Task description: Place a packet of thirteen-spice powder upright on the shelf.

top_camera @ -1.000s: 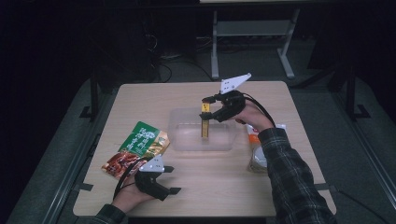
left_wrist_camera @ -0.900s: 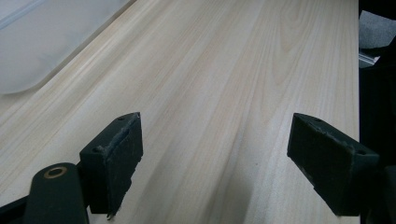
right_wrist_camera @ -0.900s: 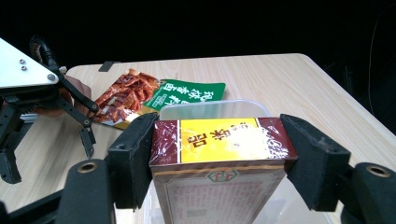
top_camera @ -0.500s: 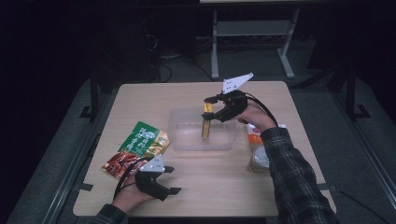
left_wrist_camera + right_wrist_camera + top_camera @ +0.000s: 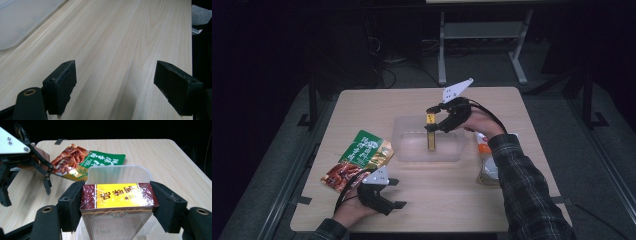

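On the wooden table (image 5: 512, 107) sits a clear plastic tub (image 5: 409, 150), with a green snack pouch (image 5: 364, 150) and a red one (image 5: 339, 175) well to its left. The right gripper (image 5: 434, 119) is clamped on the top end of a maroon-and-yellow box (image 5: 430, 135), its pads pressing both narrow sides, and holds it upright over the tub. The left gripper (image 5: 396, 194) rests near the table's front edge with its jaws wide apart and empty.

box (image 5: 430, 136) upright in tub (image 5: 404, 150) | packets (image 5: 357, 160) left | jar (image 5: 488, 170), perhaps, right
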`<state>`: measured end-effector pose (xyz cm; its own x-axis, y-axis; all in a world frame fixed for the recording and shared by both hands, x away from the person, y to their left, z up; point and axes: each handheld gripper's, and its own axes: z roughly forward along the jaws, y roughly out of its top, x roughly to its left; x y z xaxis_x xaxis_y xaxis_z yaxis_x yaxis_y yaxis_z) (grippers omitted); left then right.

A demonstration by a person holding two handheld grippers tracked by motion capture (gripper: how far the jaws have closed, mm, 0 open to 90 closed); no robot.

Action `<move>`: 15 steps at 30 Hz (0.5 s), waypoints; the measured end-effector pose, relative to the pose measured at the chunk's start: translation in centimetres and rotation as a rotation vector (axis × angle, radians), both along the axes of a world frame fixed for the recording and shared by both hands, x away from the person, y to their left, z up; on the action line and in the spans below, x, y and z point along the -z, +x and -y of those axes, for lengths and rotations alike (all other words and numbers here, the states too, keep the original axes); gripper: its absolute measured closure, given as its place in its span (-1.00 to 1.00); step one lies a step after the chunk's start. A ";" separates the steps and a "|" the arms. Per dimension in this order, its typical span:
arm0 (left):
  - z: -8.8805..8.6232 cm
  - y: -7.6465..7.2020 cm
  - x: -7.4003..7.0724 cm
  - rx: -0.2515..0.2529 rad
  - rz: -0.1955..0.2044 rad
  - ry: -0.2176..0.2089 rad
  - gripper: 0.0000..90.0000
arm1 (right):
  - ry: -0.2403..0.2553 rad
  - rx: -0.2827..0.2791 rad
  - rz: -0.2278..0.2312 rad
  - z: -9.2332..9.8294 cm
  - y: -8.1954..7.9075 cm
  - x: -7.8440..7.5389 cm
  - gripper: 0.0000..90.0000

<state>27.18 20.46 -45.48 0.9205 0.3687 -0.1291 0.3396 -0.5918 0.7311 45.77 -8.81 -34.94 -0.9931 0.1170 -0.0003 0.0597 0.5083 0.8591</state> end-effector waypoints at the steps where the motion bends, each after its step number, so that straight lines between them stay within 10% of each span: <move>1: 0.0 0.0 0.0 -0.001 0.000 -0.001 -0.61 | 0.000 -0.003 0.007 -0.1 0.1 0.1 -0.32; 15: -0.2 0.2 0.1 -0.025 -0.009 -0.009 -0.61 | -0.085 0.031 -0.019 -0.8 0.7 2.7 -0.33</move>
<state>27.36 20.67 -45.57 0.9099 0.3903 -0.1405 0.3604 -0.5763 0.7335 46.48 -8.05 -37.61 -0.9890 0.1477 0.0069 0.0918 0.5767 0.8118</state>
